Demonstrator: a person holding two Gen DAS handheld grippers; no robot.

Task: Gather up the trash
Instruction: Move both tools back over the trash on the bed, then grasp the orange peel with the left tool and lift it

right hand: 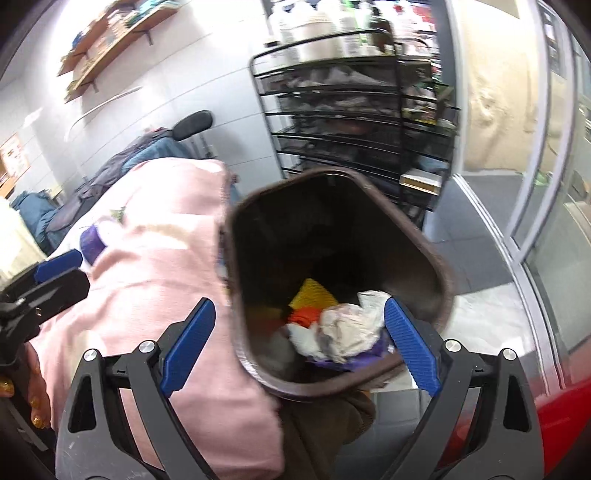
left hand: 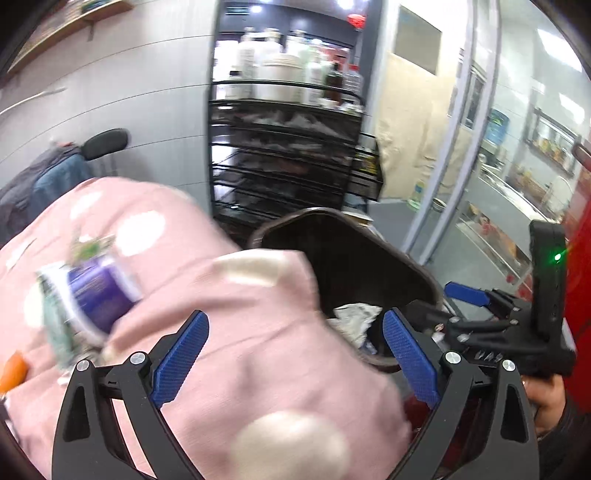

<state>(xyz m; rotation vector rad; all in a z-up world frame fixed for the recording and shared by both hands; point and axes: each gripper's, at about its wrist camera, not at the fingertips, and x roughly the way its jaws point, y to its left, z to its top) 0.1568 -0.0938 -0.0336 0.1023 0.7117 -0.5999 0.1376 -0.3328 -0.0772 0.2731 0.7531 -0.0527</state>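
The far wall [right hand: 177, 92] is pale grey with horizontal seams. Wooden shelves [right hand: 110, 40] are mounted high on it at the left. A black wire rack [left hand: 284, 155] stands at centre against the wall; white bottles [left hand: 273, 62] occupy its top tier. A black office chair [right hand: 194, 123] draped with clothing stands left of the rack. Glass partitions in pale frames [right hand: 517, 229] run along the right. The floor [right hand: 480, 221] is grey. Ceiling lights [left hand: 345, 3] are lit.

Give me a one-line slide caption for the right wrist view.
Open right gripper above a dark brown plastic bin holding crumpled white paper and a yellow scrap, beside pink spotted cloth.
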